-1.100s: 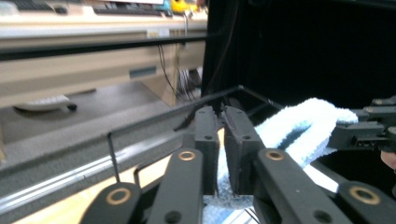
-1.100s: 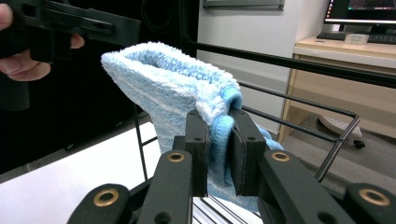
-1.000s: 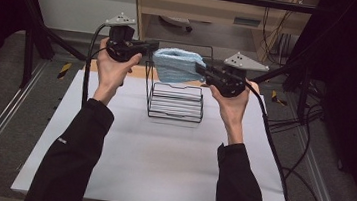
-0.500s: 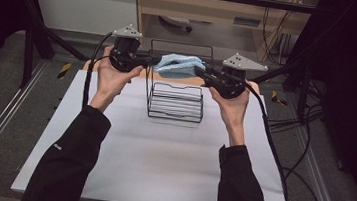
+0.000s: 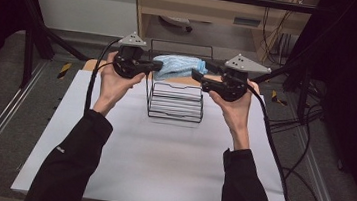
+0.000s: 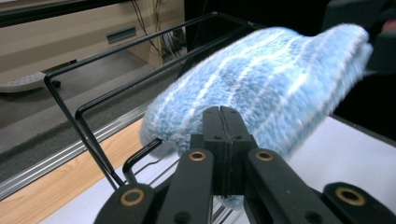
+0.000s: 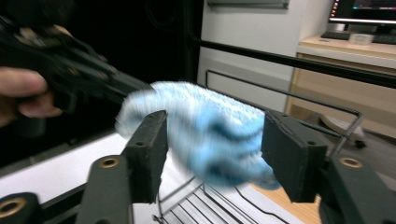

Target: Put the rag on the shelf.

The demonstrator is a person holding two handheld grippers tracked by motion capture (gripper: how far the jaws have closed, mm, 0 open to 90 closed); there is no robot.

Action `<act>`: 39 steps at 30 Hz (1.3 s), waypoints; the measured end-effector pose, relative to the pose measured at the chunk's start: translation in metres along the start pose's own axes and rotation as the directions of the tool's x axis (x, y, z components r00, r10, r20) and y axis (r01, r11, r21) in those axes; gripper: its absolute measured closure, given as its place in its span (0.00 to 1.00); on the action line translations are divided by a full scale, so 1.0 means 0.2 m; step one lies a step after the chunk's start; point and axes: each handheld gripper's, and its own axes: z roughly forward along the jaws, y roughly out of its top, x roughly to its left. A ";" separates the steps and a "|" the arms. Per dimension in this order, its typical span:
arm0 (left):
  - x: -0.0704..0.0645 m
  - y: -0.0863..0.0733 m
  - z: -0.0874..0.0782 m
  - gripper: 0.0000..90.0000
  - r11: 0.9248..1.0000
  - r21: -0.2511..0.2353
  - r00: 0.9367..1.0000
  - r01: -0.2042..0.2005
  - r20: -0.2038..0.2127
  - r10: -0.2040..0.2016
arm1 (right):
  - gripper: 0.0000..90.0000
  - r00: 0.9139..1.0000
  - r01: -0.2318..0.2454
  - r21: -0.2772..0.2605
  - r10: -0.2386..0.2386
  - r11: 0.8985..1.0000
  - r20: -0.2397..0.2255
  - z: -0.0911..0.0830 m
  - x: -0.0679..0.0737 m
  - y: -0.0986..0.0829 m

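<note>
Desk [image 5: 159, 164]: white top, bare in front; it carries the rack near its far edge.
Rack [image 5: 175, 100]: black wire stand, upright between the two hands, its tall back loop rising behind the cloth.
Cloth [image 5: 179, 66]: fluffy blue-and-white towel, held in the air just above the rack's top, between the two grippers; whether it touches the wires I cannot tell.
Left gripper [image 5: 156, 66]: in the left gripper view its fingers [image 6: 212, 135] are clenched on the near edge of the cloth [image 6: 261, 88], pads pressed together with the pile bulging around them.
Right gripper [image 5: 198, 76]: in the right gripper view its fingers [image 7: 147, 149] are released, standing wide apart with the cloth [image 7: 210, 135] in the gap and touching neither pad, as far as the blur allows.
Step in hand: by my reading, the cloth is being brought over the rack to be hung or draped on it, the left gripper carrying, the right one placed to take the other end.
Next move: it seems to call for the right fingers to close on the free end, so the cloth can be spread between both grippers and lowered over a wire; the soft pile may slip, so a firm bite well in from the edge looks wise.
Pose: both forearms reach forward from the near side, hands raised at rack height, grippers pointing inward toward each other across the cloth, cables trailing back.
</note>
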 end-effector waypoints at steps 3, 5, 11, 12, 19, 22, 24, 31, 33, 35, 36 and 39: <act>-0.01 -0.01 0.01 1.00 1.000 0.003 1.000 -0.009 -0.008 0.009 | 0.48 1.000 -0.002 -0.007 0.002 1.000 0.003 -0.01 0.01 0.02; -0.01 -0.01 0.02 1.00 1.000 0.000 1.000 -0.011 -0.009 0.011 | 0.62 1.000 0.002 0.001 -0.002 1.000 -0.002 -0.01 0.02 0.04; -0.01 -0.02 0.00 1.00 1.000 -0.007 1.000 -0.022 -0.011 0.022 | 0.94 0.999 -0.037 0.093 0.040 0.995 -0.036 0.02 0.02 0.02; -0.01 -0.03 0.00 1.00 1.000 -0.010 1.000 -0.022 -0.012 0.022 | 0.95 0.999 -0.035 0.105 0.039 0.994 -0.034 0.02 0.01 0.01; 0.00 -0.07 -0.01 1.00 1.000 -0.006 1.000 -0.017 -0.010 0.017 | 0.99 0.999 -0.032 0.174 0.030 0.984 0.019 0.05 -0.03 -0.08; 0.00 -0.08 -0.01 1.00 1.000 -0.004 1.000 -0.018 -0.010 0.018 | 1.00 0.999 -0.035 0.177 0.030 0.984 0.033 0.06 -0.04 -0.11; 0.00 -0.10 -0.01 1.00 1.000 -0.005 0.999 -0.030 -0.016 0.030 | 1.00 0.999 -0.036 0.176 0.029 0.984 0.040 0.07 -0.05 -0.13; -0.01 -0.11 0.02 1.00 0.999 -0.008 0.999 -0.035 -0.033 0.035 | 0.99 0.998 -0.032 0.151 0.025 0.988 0.051 0.08 -0.06 -0.14; -0.01 -0.11 0.03 1.00 0.999 -0.009 0.999 -0.036 -0.040 0.036 | 0.97 0.998 -0.027 0.152 0.018 0.988 0.057 0.08 -0.06 -0.14; -0.01 -0.11 0.03 1.00 0.999 -0.011 0.998 -0.039 -0.044 0.038 | 0.95 0.998 -0.024 0.149 0.015 0.988 0.061 0.08 -0.06 -0.15; -0.01 -0.11 0.03 1.00 0.999 -0.013 0.998 -0.039 -0.044 0.039 | 0.93 0.998 -0.022 0.147 0.013 0.989 0.062 0.08 -0.06 -0.15; -0.02 -0.12 0.02 0.98 0.999 -0.021 0.998 -0.043 -0.042 0.042 | 0.90 0.998 -0.017 0.139 0.009 0.990 0.060 0.06 -0.06 -0.15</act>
